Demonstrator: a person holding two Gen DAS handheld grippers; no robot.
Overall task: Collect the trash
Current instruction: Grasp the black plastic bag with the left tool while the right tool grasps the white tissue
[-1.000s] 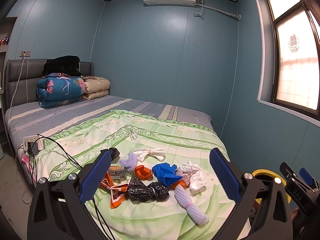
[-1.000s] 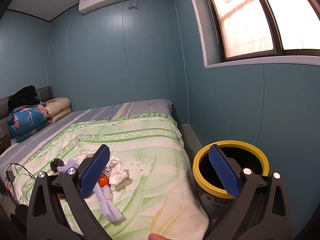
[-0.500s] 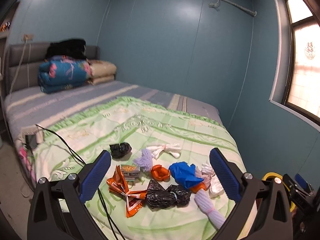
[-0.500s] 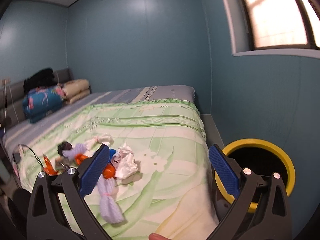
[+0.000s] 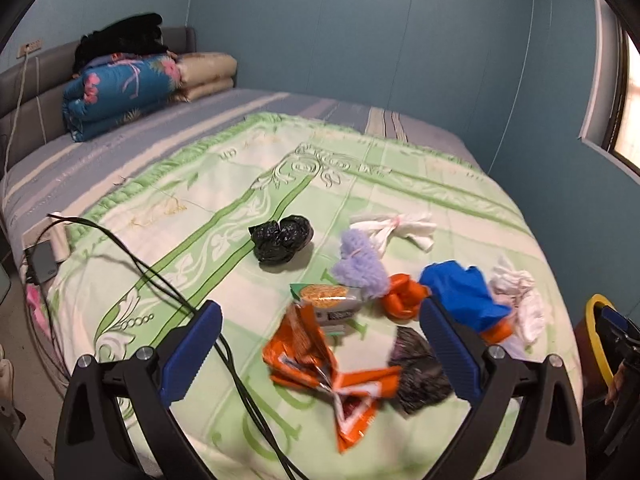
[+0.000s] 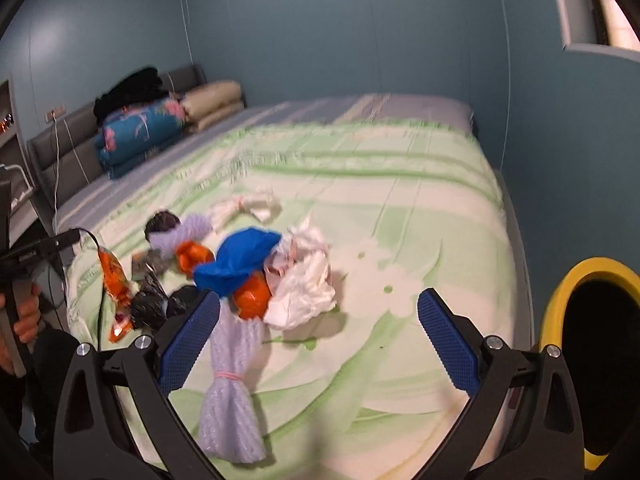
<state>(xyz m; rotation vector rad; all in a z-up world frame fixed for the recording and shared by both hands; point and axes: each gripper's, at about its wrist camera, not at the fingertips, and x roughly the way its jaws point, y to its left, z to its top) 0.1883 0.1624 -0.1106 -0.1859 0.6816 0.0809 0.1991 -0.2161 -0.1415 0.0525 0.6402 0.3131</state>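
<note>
Both grippers hover above the foot end of the bed (image 5: pixel 360 168), each with its fingers spread wide and nothing between them. The left gripper (image 5: pixel 320 344) frames the orange snack wrapper (image 5: pixel 320 364); the right gripper (image 6: pixel 320 340) frames the white crumpled paper (image 6: pixel 304 292) and the bare quilt beside it. Neither touches any item.

The trash lies in one loose cluster on the green quilt, near the bed's foot and toward the window side. It contains:

1. A black bag (image 5: pixel 280 238), set a little apart at the far edge.
2. A lavender yarn bundle (image 6: pixel 234 396), nearest the right gripper.
3. A blue plastic bag (image 6: pixel 240 260), lying over an orange bag (image 6: pixel 252 300).
4. A small snack packet (image 5: pixel 328 300), touching the orange snack wrapper.
5. A white tied cloth (image 5: pixel 394 226), at the far side.

The yellow-rimmed bin (image 6: pixel 592 344) stands on the floor against the bed's window side, mouth upward, near the right gripper. This placement probably keeps each carry short and favours the right gripper for drops.

Orientation: the lavender yarn bundle is elongated; its long axis runs from the bed's foot edge toward the cluster, tied near the middle. The orange snack wrapper is twisted at its centre, with its long axis running diagonally from the cluster toward the foot edge. A black cable (image 5: pixel 168 280) crosses the quilt just beside the left gripper's left finger and may snag.
</note>
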